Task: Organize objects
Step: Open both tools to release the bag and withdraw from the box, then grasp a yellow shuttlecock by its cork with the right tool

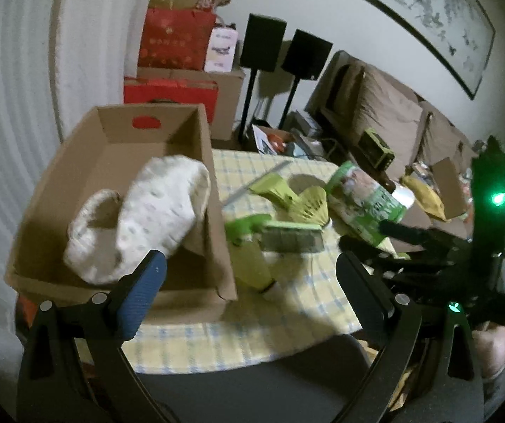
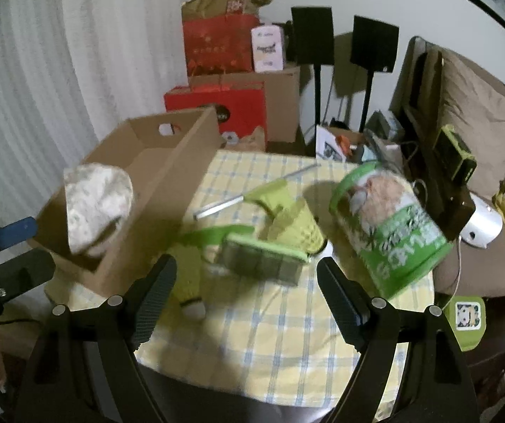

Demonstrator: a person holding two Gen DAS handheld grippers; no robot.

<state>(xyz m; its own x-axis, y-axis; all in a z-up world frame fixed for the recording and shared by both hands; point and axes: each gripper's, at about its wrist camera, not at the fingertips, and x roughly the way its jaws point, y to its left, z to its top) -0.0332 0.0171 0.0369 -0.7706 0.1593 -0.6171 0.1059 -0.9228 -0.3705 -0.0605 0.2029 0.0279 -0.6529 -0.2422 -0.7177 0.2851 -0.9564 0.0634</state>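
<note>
Cardboard box [image 1: 213, 176]: open-topped, on the desk [image 1: 287, 317], ahead of the left claw [image 1: 252, 303] and toward its left finger; ahead-left of the right claw [image 2: 248, 299].
White cloth hat [image 1: 153, 218]: inside the box, draped against its near right wall, just beyond the left claw's blue pad [image 1: 143, 299].
Green brush [image 2: 263, 257]: lying on the checked cloth, straight ahead between the right claw's fingers, not touched.
Yellow shuttlecock [image 2: 189, 292]: just beside the right claw's left finger, cork end toward the camera.
Yellow-green scoop-shaped pieces [image 2: 287, 218]: beyond the brush.
Green printed bag [image 2: 389, 232]: ahead-right of the right claw, tilted.
Metal rod [image 2: 252, 190]: farther back, slanted.
Left claw: wide, nothing gripped.
Right claw: wide, nothing gripped.
</note>
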